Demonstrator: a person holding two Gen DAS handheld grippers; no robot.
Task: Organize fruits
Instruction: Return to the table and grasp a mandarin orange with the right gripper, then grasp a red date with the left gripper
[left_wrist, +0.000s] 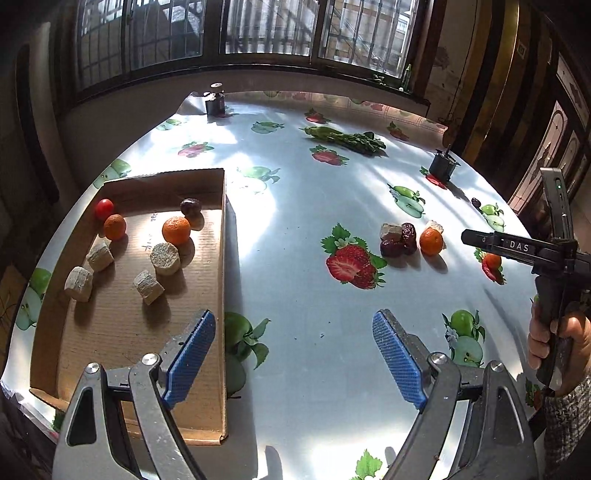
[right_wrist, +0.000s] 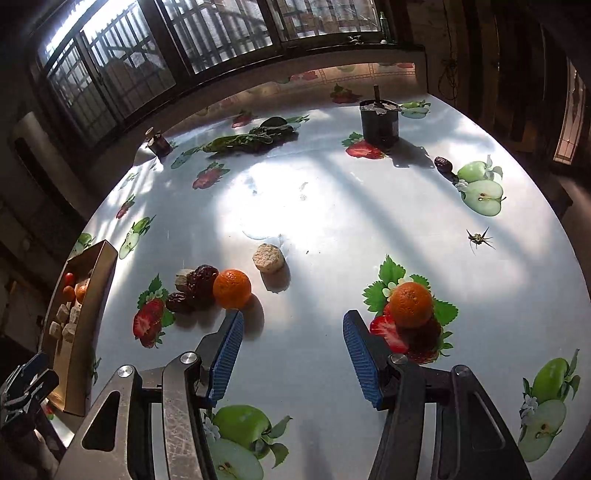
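Note:
A cardboard tray (left_wrist: 129, 332) on the left holds a cherry tomato (left_wrist: 103, 208), two tangerines (left_wrist: 176, 230), a dark date (left_wrist: 190, 206) and several beige chunks (left_wrist: 165, 258). My left gripper (left_wrist: 293, 352) is open and empty, just right of the tray's near end. On the table lie a tangerine (right_wrist: 232, 288), dates (right_wrist: 201, 283), beige chunks (right_wrist: 268, 257), a second tangerine (right_wrist: 411, 305) and a far date (right_wrist: 443, 164). My right gripper (right_wrist: 293, 354) is open and empty, between the two tangerines and short of them.
The round table (left_wrist: 314, 206) has a glossy fruit-print cloth. Green vegetables (left_wrist: 345, 139) lie at the far side. A dark jar (left_wrist: 215, 101) and a dark cup (right_wrist: 380, 123) stand near the far edge. A small stem piece (right_wrist: 479, 238) lies at right.

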